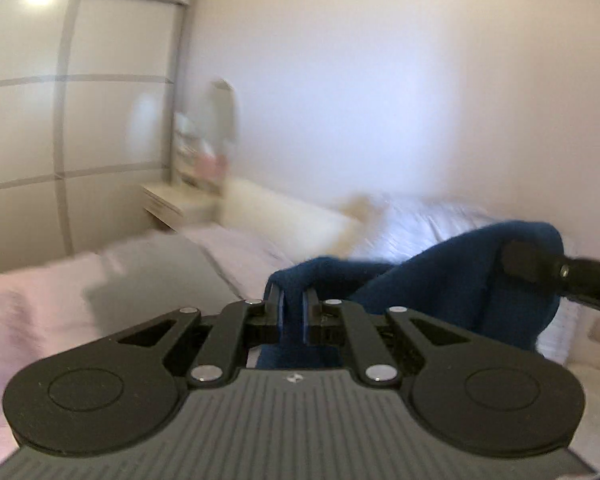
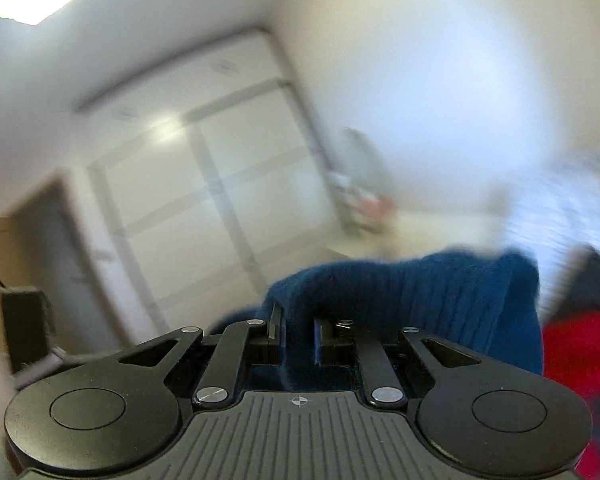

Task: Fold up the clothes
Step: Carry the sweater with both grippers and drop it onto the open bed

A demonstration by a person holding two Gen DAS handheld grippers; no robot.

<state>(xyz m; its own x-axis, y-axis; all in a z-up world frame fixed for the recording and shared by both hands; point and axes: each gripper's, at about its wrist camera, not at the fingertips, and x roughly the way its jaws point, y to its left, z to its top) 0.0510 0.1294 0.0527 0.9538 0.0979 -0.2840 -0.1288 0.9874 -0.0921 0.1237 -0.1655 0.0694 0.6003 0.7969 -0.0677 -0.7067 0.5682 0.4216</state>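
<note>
You are holding your left gripper (image 1: pixel 293 312) with its jaws clamped together on a fold of the dark blue knitted garment (image 1: pixel 452 280), the cloth rising between the blue-edged pads and spilling down behind them. In the left wrist view that garment is stretching away to the right, where the black fingers of your right gripper (image 1: pixel 540 266) are coming in from the right edge and pinching another part of it, so the cloth is hanging between the two tools above the bed with the pale pink cover (image 1: pixel 40 300). In the right wrist view your right gripper (image 2: pixel 298 330) is likewise closing its jaws tight on a bunch of the blue knit, which is bulging up over the pads and running off to the right. A blurred red cloth (image 2: pixel 580 352) is showing at the right edge of that view. Beyond the bed a cream bedside shelf (image 1: pixel 176 200) is sitting against the white panelled wardrobe (image 1: pixel 72 120); whether anything is standing on the shelf is too blurred to tell.
</note>
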